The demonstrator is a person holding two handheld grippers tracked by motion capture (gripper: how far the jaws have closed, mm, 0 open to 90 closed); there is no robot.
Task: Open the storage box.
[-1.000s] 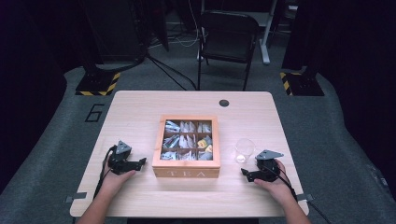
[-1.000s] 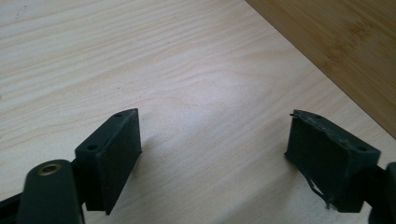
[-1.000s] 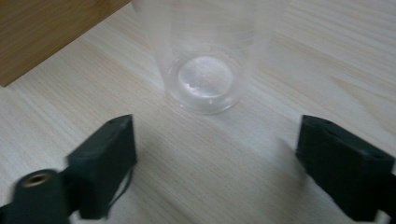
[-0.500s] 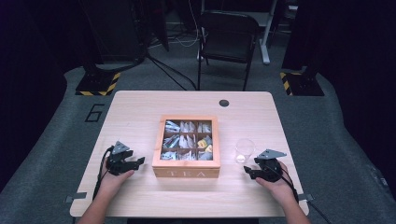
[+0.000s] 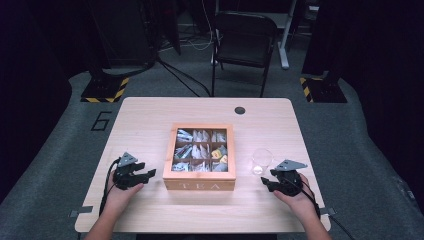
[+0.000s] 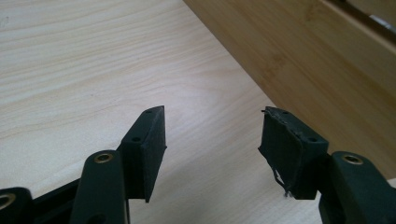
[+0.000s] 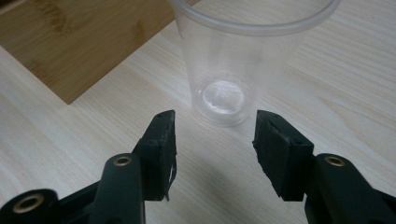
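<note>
A wooden tea box with several compartments of tea bags sits open at the table's middle. A clear plastic cup stands upright just right of it. My left gripper rests on the table left of the box, pointing at its side wall; its jaws have just been closing and hold nothing. My right gripper sits just in front of the cup, jaws also just closing, with bare table between the pads. Both stand half open.
The light wooden table has a round dark grommet near its far edge. A black chair stands beyond the table on grey floor. Cables trail from both grippers toward the near edge.
Both grippers' jaws have narrowed since the earlier frames. The right hand has shifted slightly; the left hand stays put. Box and cup are unmoved.
</note>
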